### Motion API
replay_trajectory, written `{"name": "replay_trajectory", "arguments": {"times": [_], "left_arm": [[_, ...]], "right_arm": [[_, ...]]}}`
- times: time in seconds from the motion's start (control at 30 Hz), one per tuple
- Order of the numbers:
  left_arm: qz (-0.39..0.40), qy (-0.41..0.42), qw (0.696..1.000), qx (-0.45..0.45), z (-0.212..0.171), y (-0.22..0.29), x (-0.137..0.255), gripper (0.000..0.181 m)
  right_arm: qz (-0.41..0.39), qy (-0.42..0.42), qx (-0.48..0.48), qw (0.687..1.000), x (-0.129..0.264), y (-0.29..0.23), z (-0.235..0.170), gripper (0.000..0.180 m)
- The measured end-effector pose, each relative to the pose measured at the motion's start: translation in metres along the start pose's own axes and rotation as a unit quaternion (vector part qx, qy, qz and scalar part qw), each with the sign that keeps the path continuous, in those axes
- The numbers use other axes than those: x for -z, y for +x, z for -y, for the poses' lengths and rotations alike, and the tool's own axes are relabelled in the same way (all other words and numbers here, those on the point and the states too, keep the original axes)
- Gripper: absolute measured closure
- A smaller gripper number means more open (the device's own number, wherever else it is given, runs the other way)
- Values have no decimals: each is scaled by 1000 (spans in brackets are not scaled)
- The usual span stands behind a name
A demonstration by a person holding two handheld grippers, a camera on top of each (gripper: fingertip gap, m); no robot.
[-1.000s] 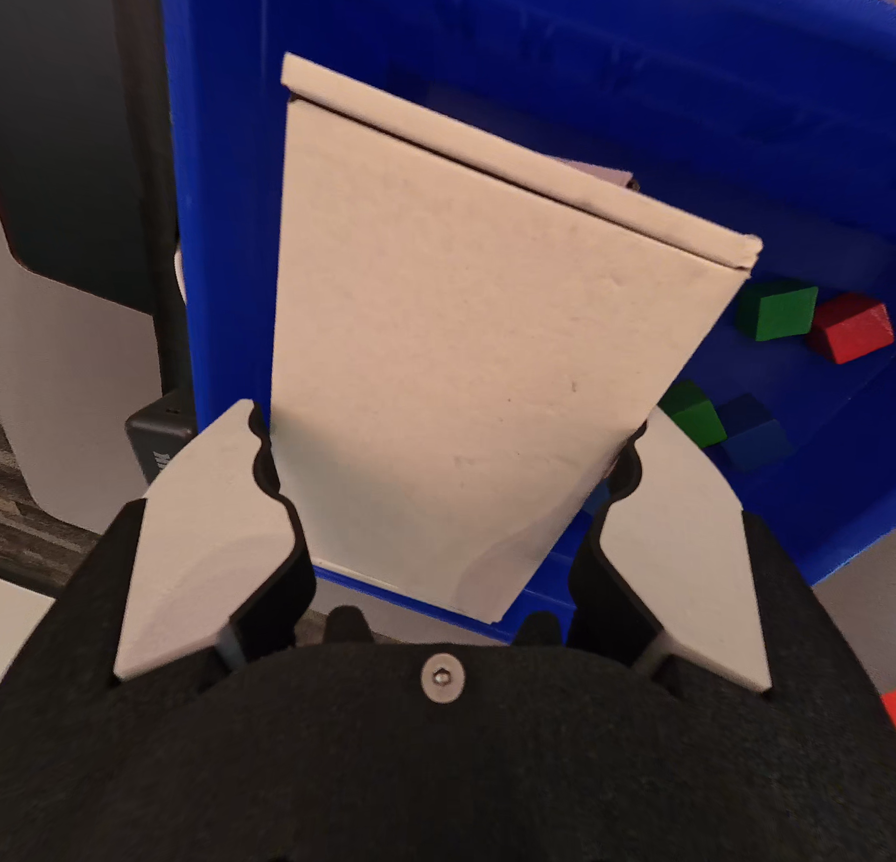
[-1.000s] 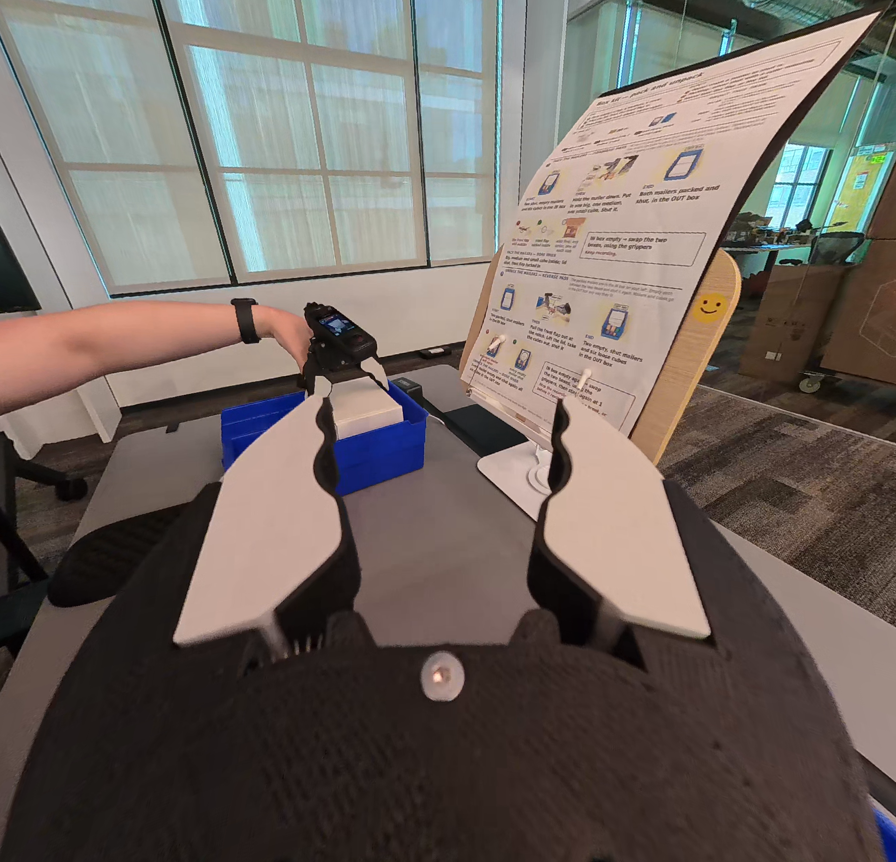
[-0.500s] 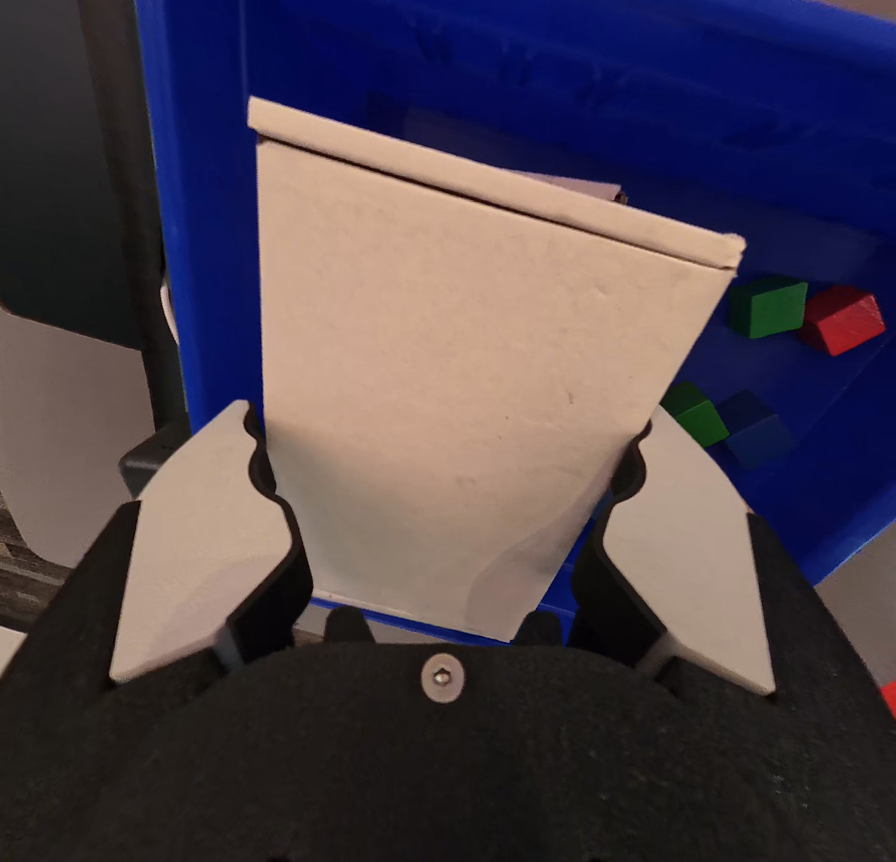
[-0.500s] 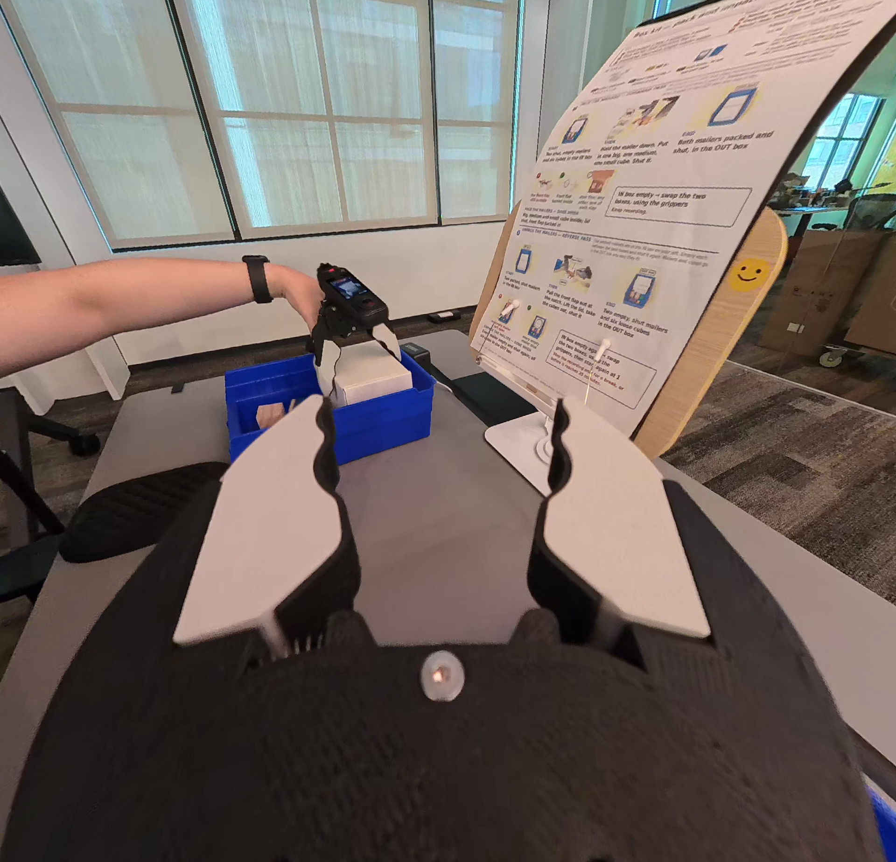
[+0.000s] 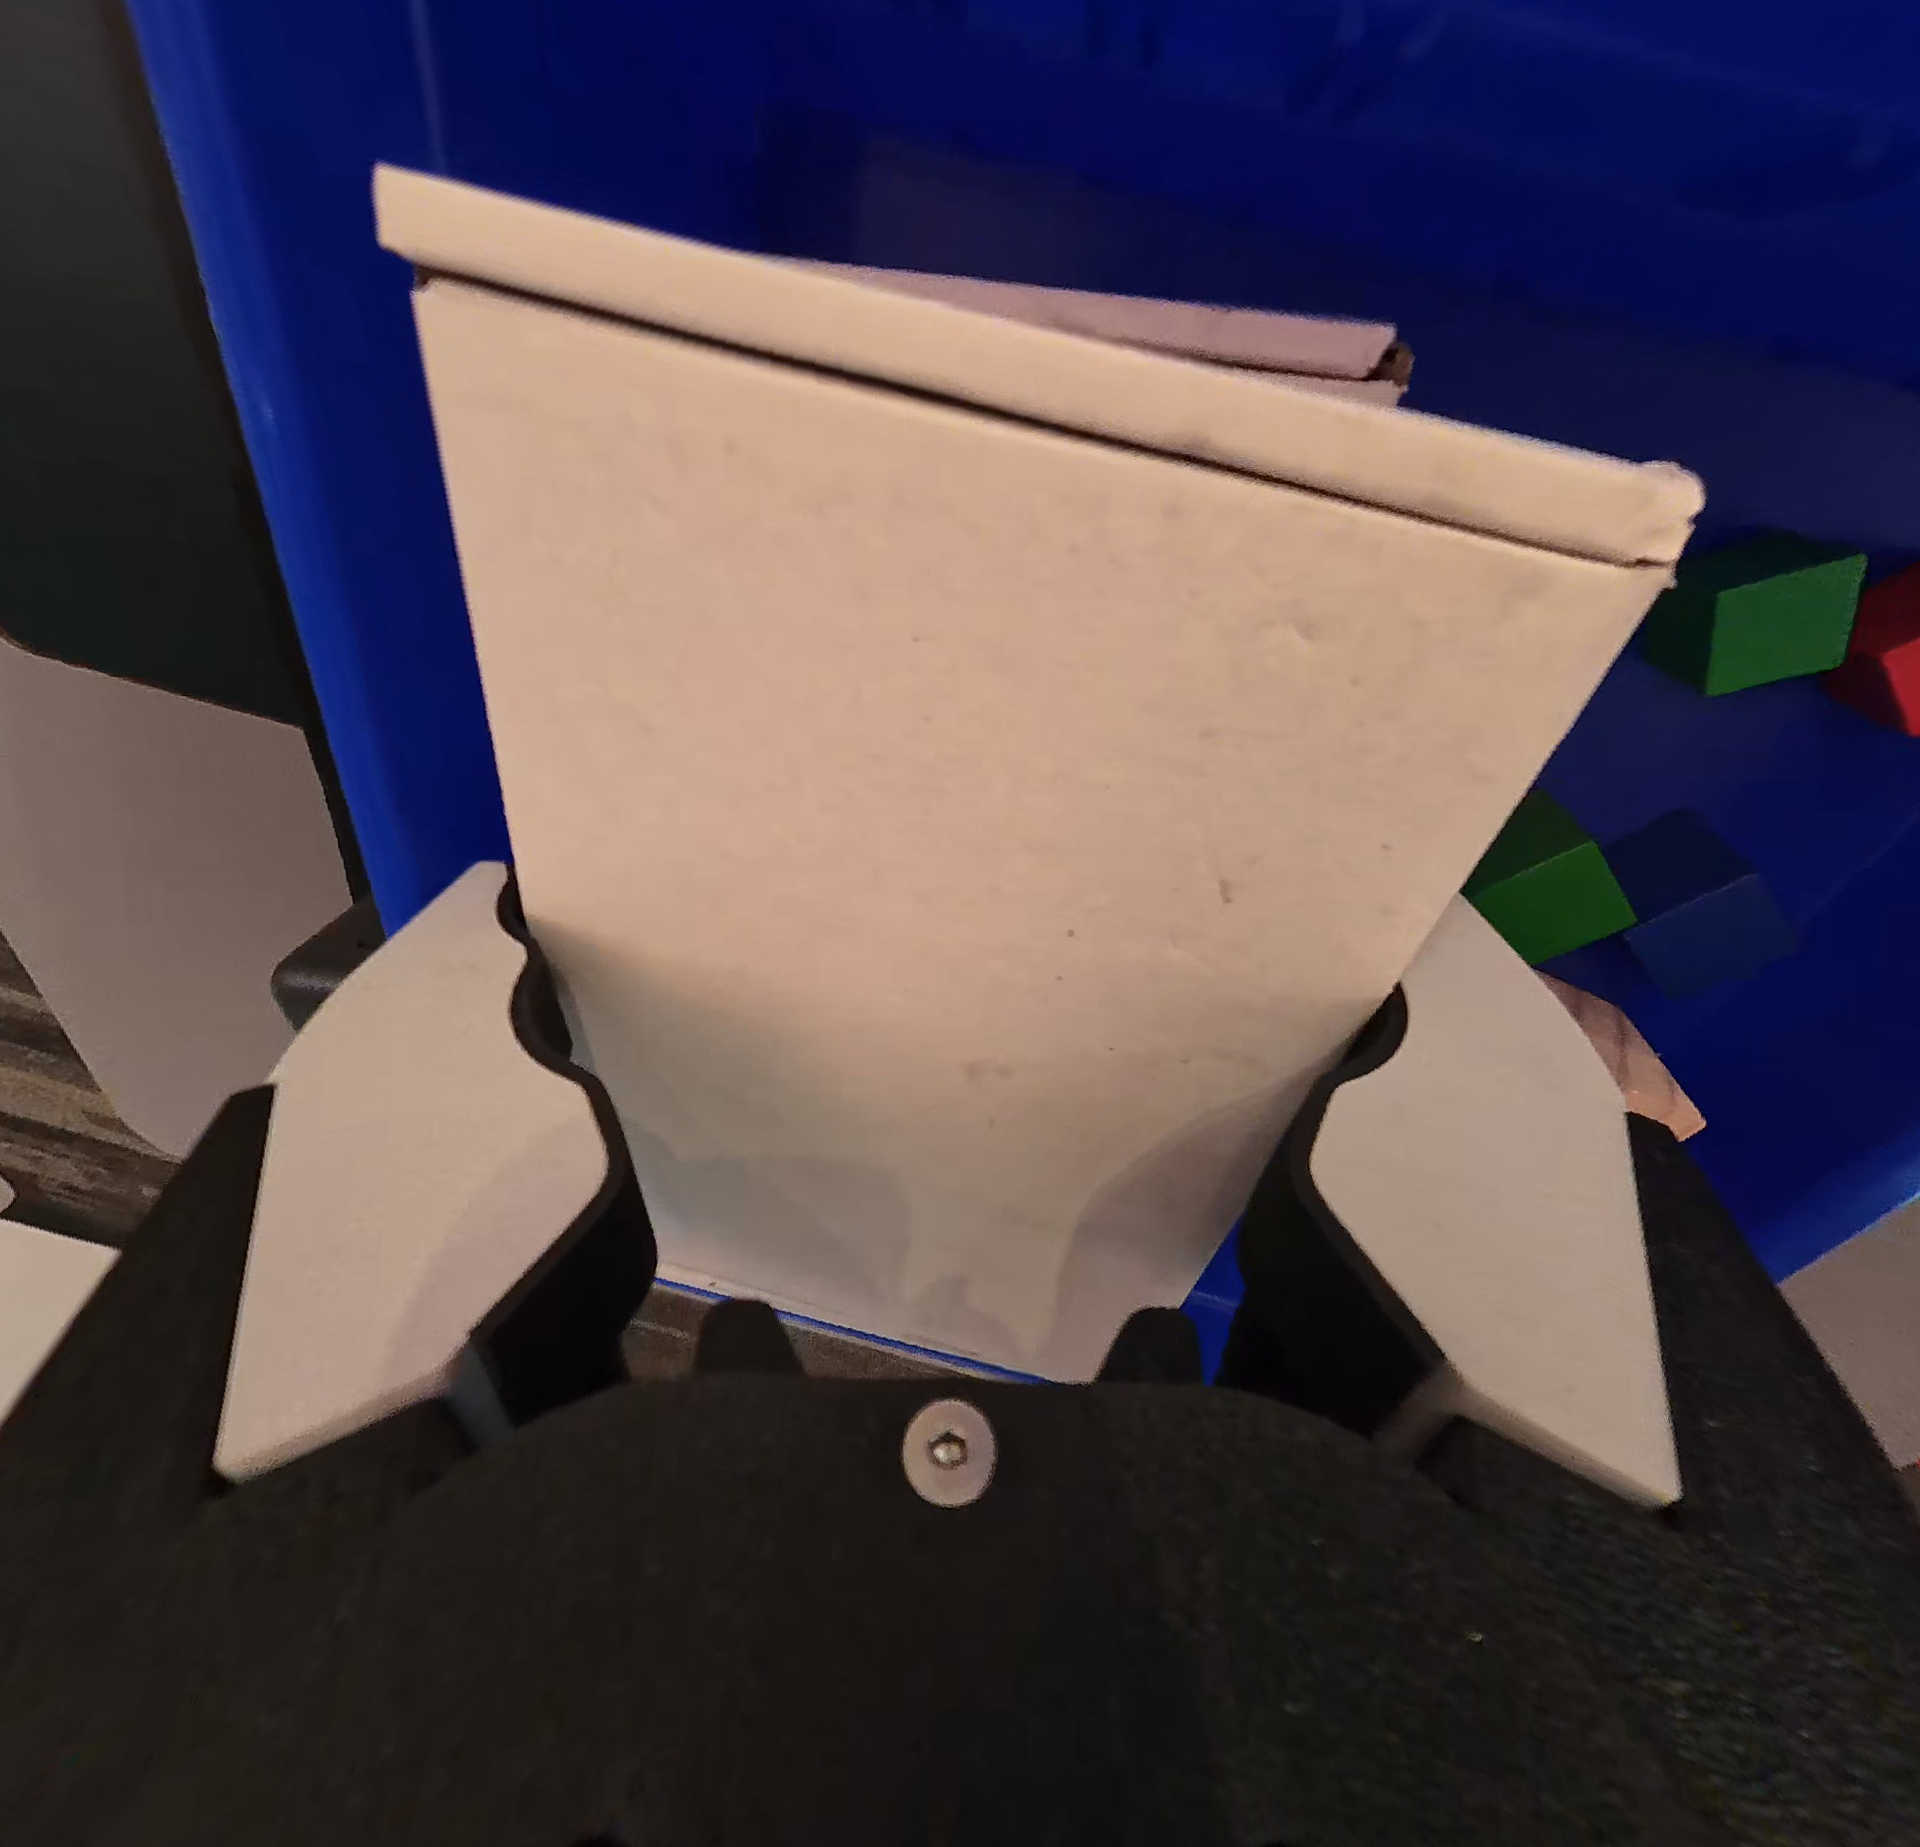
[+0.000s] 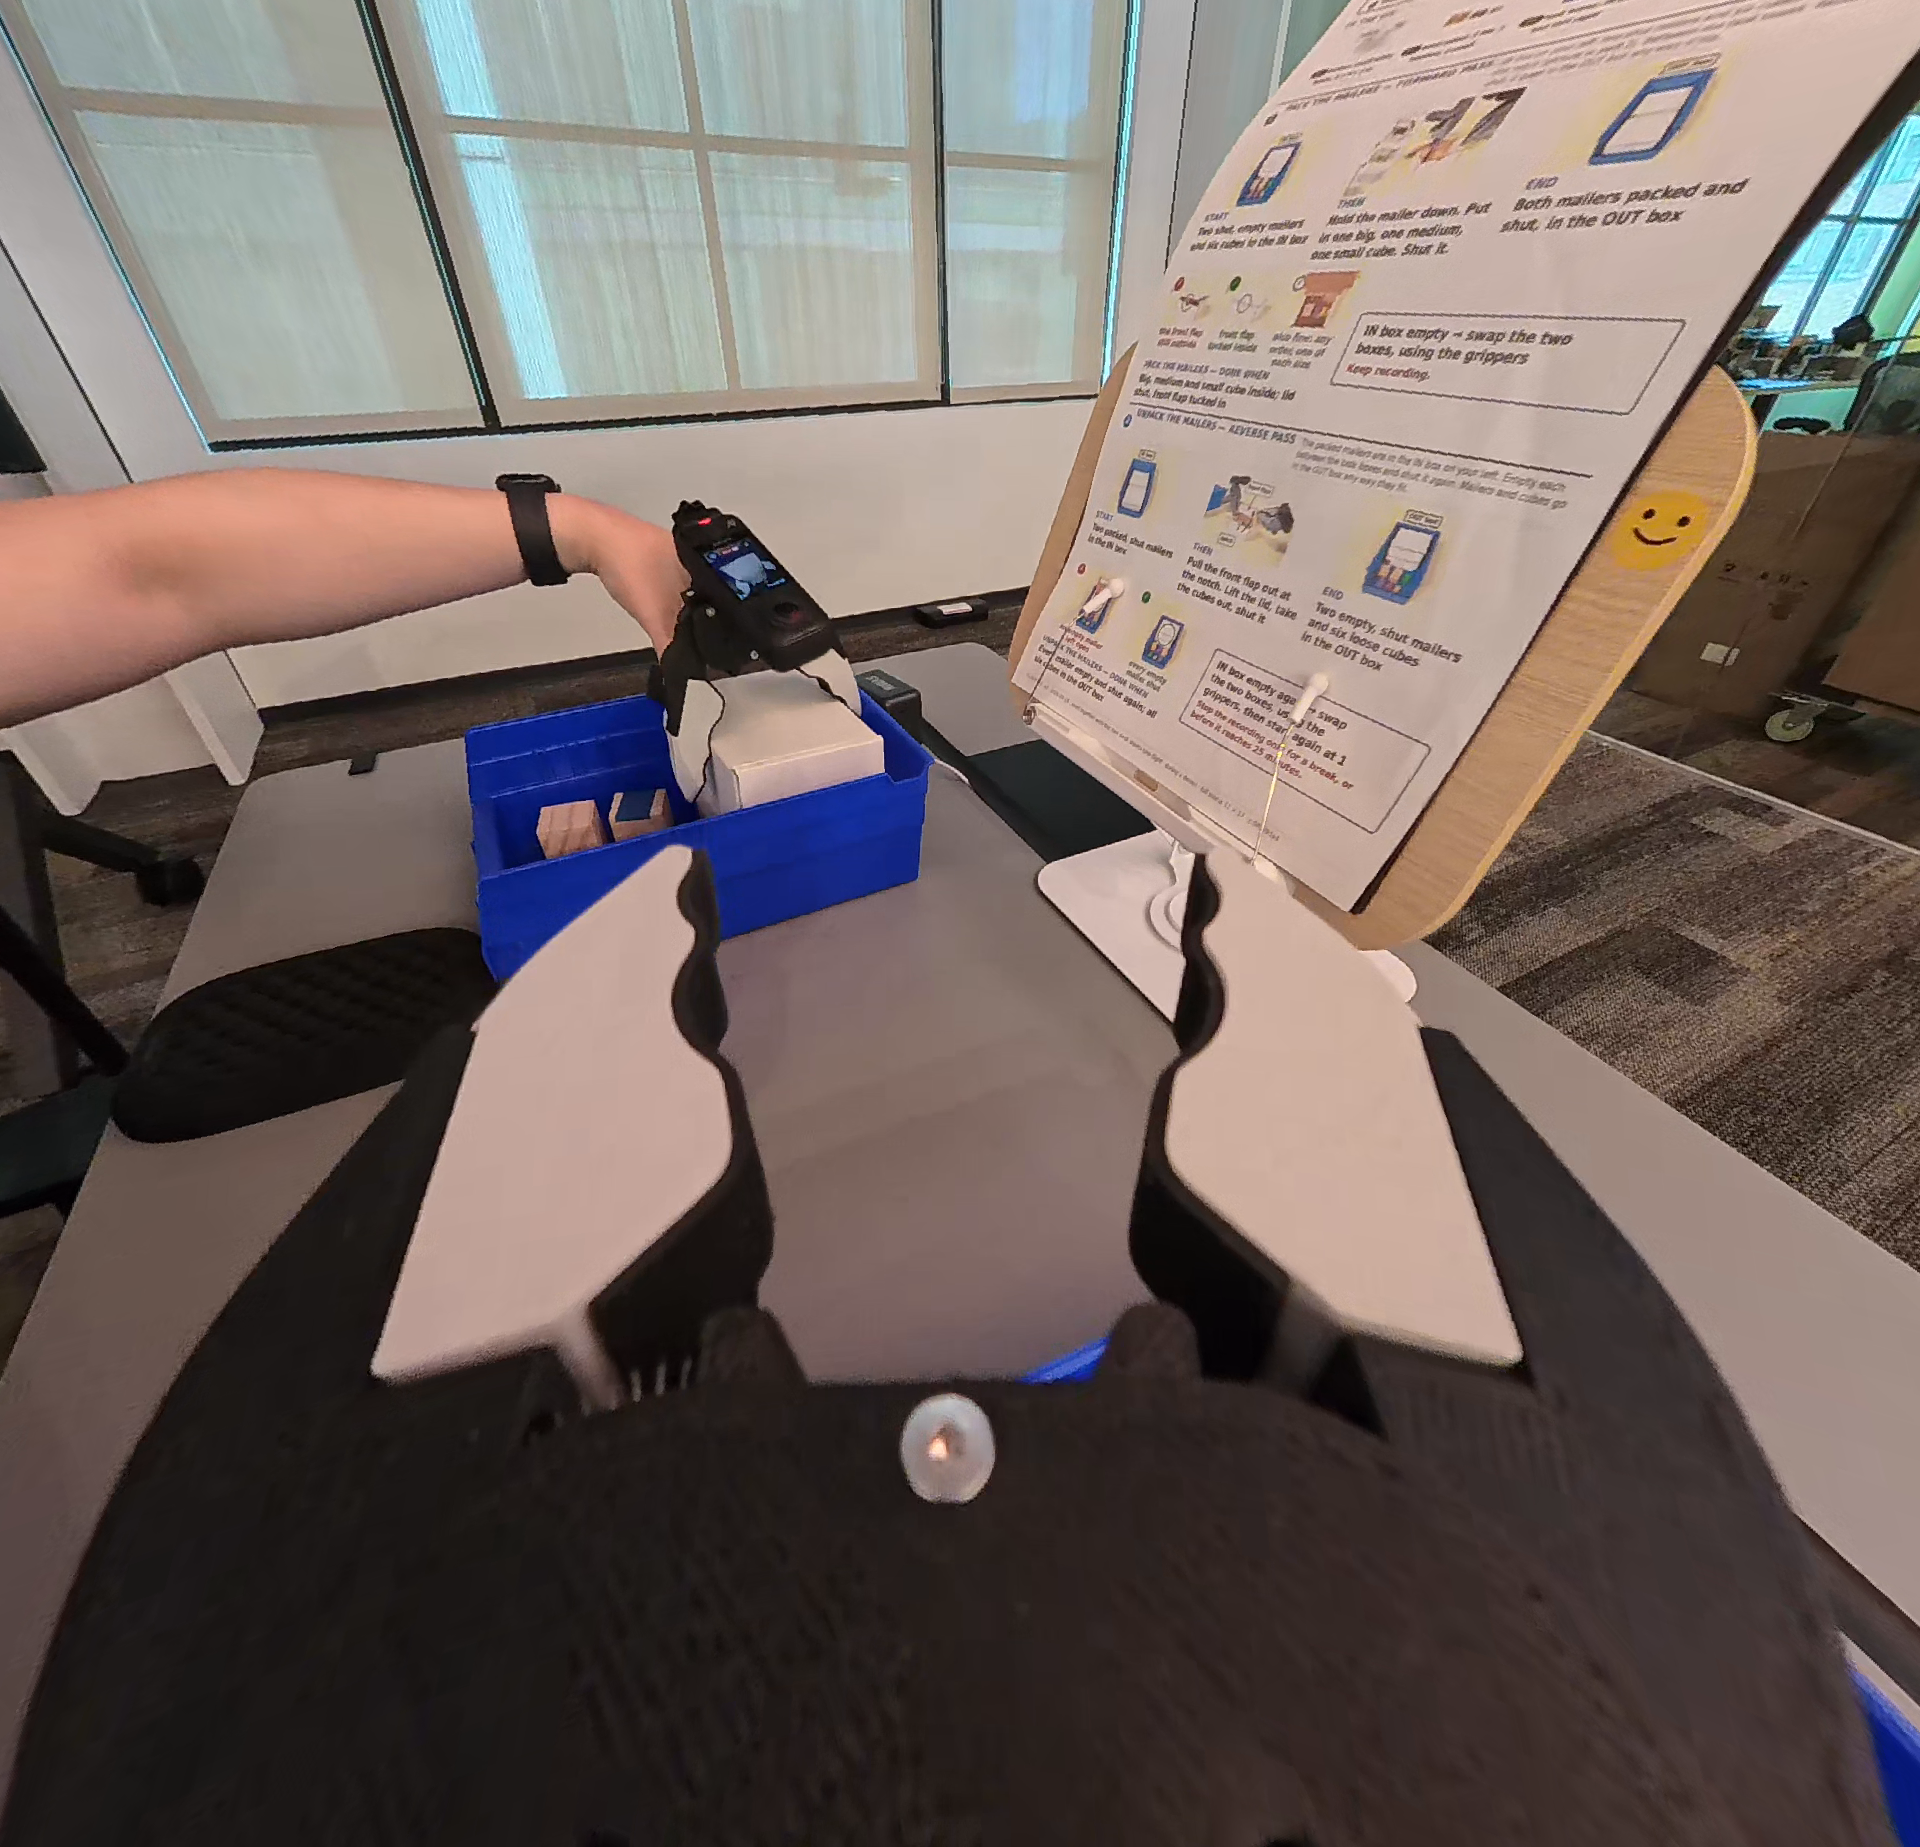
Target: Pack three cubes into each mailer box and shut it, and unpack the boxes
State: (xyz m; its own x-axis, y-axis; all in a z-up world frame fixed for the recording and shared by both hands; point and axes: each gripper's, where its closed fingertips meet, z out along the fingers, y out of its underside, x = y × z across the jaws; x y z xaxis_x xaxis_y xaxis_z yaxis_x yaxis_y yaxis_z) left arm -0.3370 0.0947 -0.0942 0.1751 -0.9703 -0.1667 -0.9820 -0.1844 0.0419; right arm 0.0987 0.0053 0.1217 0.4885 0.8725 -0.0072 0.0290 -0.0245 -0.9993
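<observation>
Left wrist view: my left tool grips a shut white mailer box over the blue bin; I should lower it level, clear of the cubes. Right wrist view: my right tool hangs spread and empty above the surface, well apart from the bin.

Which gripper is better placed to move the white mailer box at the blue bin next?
Left. The left gripper already has its jaws closed on the sides of the white mailer box at the blue bin. The right gripper hangs open and empty over bare table, well short of the bin.
</observation>
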Motion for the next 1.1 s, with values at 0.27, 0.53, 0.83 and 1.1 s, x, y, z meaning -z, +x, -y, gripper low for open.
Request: {"name": "replay_trajectory", "arguments": {"times": [0.27,0.53,0.83,1.1], "left_arm": [[23,-8,1000,12,-3,0,-2,36],[29,-25,999,-1,-6,-1,-3,36],[33,-47,998,8,-8,-3,-3,37],[32,-41,999,15,-9,-2,-4,36]], "right_arm": [[-3,-14,4,1000,-2,0,-5,93],[-4,-35,12,999,-4,-1,-12,93],[-3,-47,13,999,-6,1,-17,93],[-5,-58,16,998,-8,0,-20,93]]}}
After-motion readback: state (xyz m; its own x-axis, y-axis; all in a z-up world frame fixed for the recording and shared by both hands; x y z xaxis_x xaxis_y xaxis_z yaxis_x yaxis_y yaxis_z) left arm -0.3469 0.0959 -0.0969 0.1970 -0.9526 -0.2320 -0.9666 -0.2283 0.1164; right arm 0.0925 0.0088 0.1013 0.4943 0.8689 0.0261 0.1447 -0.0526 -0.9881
